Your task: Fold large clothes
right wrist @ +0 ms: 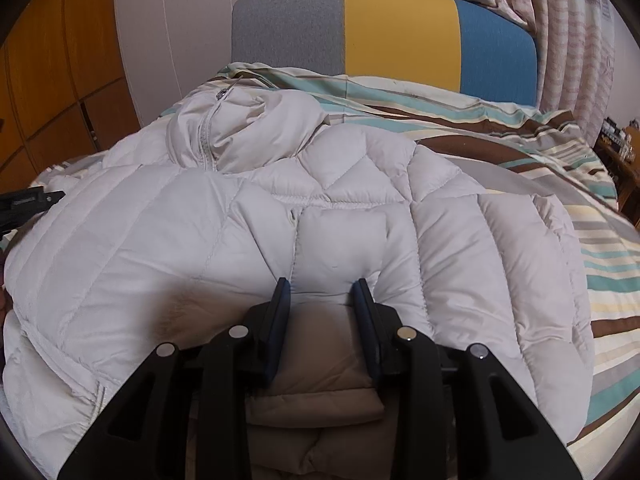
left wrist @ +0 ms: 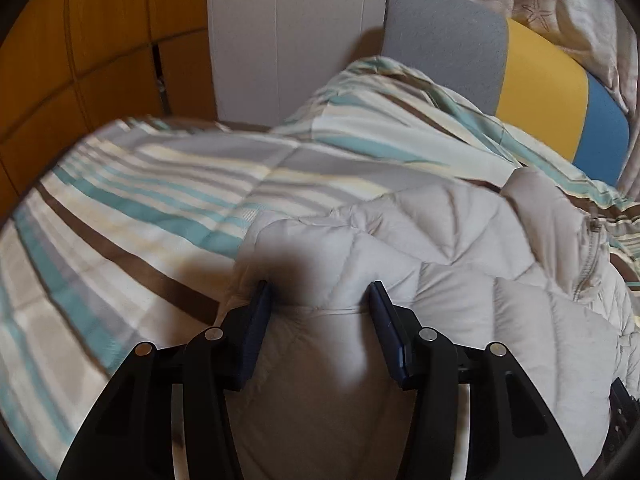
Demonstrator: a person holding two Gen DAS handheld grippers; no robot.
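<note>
Striped bedding point(left wrist: 152, 200), headboard point(right wrist: 384, 32) (grey, yellow, blue panels), white wall point(left wrist: 280, 40), orange-brown wooden cabinets point(left wrist: 80, 40), patterned curtain point(right wrist: 568, 40).

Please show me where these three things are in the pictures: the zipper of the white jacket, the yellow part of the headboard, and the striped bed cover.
zipper point(right wrist: 206, 140), right wrist view, its teeth below the collar.
headboard point(right wrist: 400, 32), right wrist view, its yellow panel.
striped bed cover point(left wrist: 140, 200), left wrist view, a bare striped area.

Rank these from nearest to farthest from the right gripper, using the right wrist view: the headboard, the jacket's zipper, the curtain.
From the right gripper, which has the white puffer jacket between its fingers:
1. Zipper, up and left, on the collar.
2. Headboard, beyond the striped bedding.
3. Curtain, behind it, far right.
</note>
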